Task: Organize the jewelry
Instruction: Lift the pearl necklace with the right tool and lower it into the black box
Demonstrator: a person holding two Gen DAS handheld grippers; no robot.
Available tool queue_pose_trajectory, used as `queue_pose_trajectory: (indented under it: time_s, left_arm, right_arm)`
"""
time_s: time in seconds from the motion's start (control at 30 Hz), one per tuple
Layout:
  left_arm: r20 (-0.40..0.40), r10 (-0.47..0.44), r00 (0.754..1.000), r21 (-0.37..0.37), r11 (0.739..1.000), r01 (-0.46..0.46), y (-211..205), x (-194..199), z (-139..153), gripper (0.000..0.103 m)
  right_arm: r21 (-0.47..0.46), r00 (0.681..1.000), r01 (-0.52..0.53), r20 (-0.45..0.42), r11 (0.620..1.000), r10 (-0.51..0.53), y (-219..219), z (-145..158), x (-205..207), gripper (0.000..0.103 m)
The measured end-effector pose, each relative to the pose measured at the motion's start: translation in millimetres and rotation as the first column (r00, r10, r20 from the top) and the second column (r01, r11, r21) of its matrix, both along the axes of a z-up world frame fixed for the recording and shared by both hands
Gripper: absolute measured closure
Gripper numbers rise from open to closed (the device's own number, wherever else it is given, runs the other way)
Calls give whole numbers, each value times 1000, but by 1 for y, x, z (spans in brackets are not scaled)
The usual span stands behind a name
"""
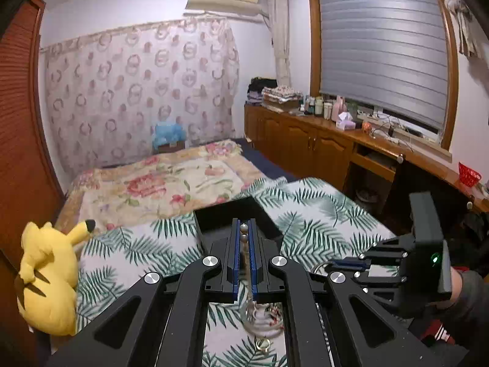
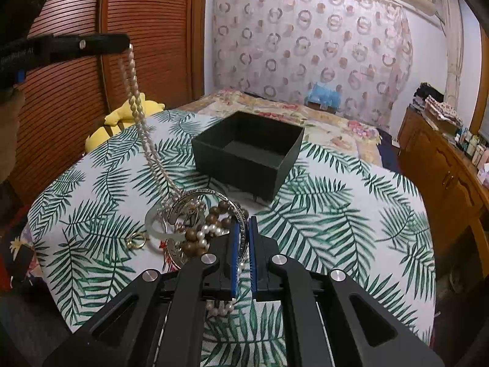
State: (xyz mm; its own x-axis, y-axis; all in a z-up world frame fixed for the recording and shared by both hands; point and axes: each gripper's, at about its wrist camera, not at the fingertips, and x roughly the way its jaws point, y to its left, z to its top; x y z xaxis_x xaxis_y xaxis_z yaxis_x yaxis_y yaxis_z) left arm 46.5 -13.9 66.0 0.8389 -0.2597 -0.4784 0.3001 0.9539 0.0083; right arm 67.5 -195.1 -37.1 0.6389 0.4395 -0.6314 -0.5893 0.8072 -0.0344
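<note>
Two grippers: both closed on jewelry, one item each
Left gripper: fingers narrow, clamped on the pearl necklace; beads visible between the pads in the left wrist view
Right gripper: fingers narrow, pinching the rim of the silver bangle at the edge of the jewelry pile
Necklace position: raised end in the left gripper, strand hanging slack, lower end lying in the pile
Risk 1, snag: lower end of the necklace appears threaded under the bangle and beads; lifting further could drag the whole pile or strain the string
Risk 2, slip: round pearls between flat pads offer little grip; a tug from the pile could pull the strand free
Risk 3, opposing pull: the two grippers hold items that seem entangled; moving them apart could tighten the knot
Risk 4, miss: black box stands open and apparently empty, near the pile but apart from it; a swinging strand may drape over its wall
Count, boxes: one
Count, pearl necklaces: one
Count, silver bangles: one certain
Count, brown bead bracelets: one, possibly more; cannot tell
Count, pale green bangles: one
Count, gold rings: one
Count, yellow plush toys: one, beside the leaf-print cloth
</note>
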Motion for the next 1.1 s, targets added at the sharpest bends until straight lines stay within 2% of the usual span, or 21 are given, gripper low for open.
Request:
queue_pose_trajectory:
  time_s: [0.47,0.8,1.1]
  left_arm:
    - [87,21,996,-2,1000,-21,0,27,46,99]
    - [88,54,995,2,999,-54,8,55,49,99]
    - [97,70,993,23,997,-73,4,86,52,99]
  right_arm:
    - [-18,999,-5,43,1000,6,9,16,26,96]
    - [-27,999,13,42,1000,-11,25,25,79,96]
    - [-54,998,58,12,997,-57,42,17,135,96]
